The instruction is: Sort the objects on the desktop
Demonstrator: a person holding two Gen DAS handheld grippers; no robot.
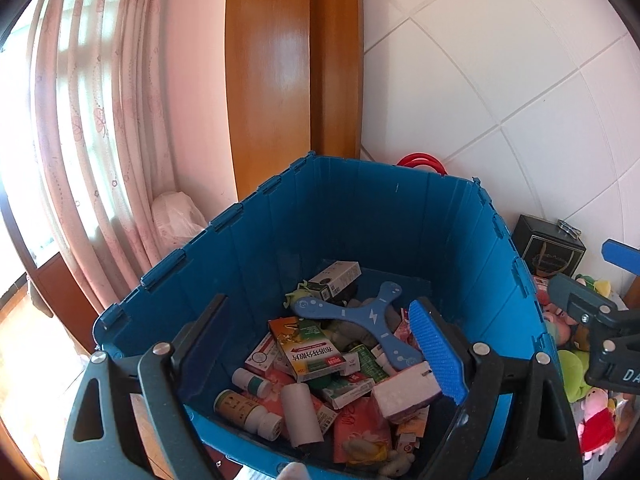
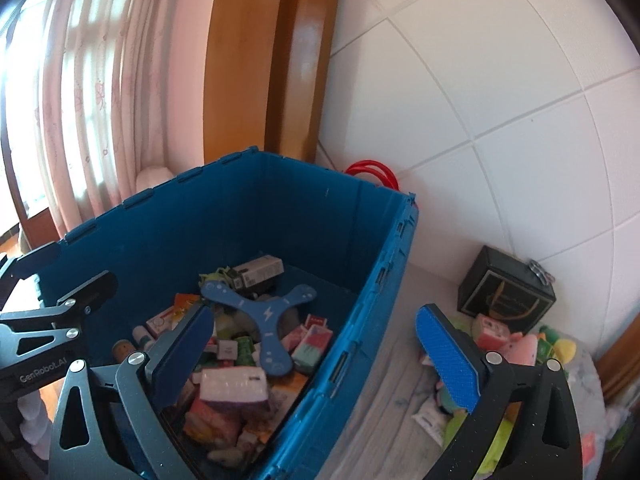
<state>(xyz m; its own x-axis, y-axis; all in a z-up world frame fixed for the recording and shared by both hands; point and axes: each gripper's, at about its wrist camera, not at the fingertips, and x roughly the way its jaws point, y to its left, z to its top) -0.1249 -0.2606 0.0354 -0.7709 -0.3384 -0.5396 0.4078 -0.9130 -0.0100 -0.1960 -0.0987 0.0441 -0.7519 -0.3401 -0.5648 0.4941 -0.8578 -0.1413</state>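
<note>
A deep blue crate (image 1: 280, 240) (image 2: 372, 320) holds several sorted items. Among them are a blue three-armed boomerang toy (image 1: 370, 316) (image 2: 266, 316), medicine boxes (image 1: 308, 348), pill bottles (image 1: 248, 408) and a white and purple box (image 1: 406, 394) (image 2: 234, 390). My left gripper (image 1: 320, 352) hangs open over the crate's near side with nothing between its fingers. My right gripper (image 2: 318, 360) is wide open and empty. It straddles the crate's right wall, one finger over the contents and its blue pad (image 2: 448, 360) outside. Each gripper shows at the edge of the other's view.
Right of the crate, plush toys (image 1: 592, 412) (image 2: 520, 344) and small packets lie on a pale cloth beside a black gift box (image 1: 550, 250) (image 2: 506, 300). Red handles (image 1: 420, 160) poke up behind the crate. A tiled wall, a wooden frame (image 1: 272, 80) and curtains stand behind.
</note>
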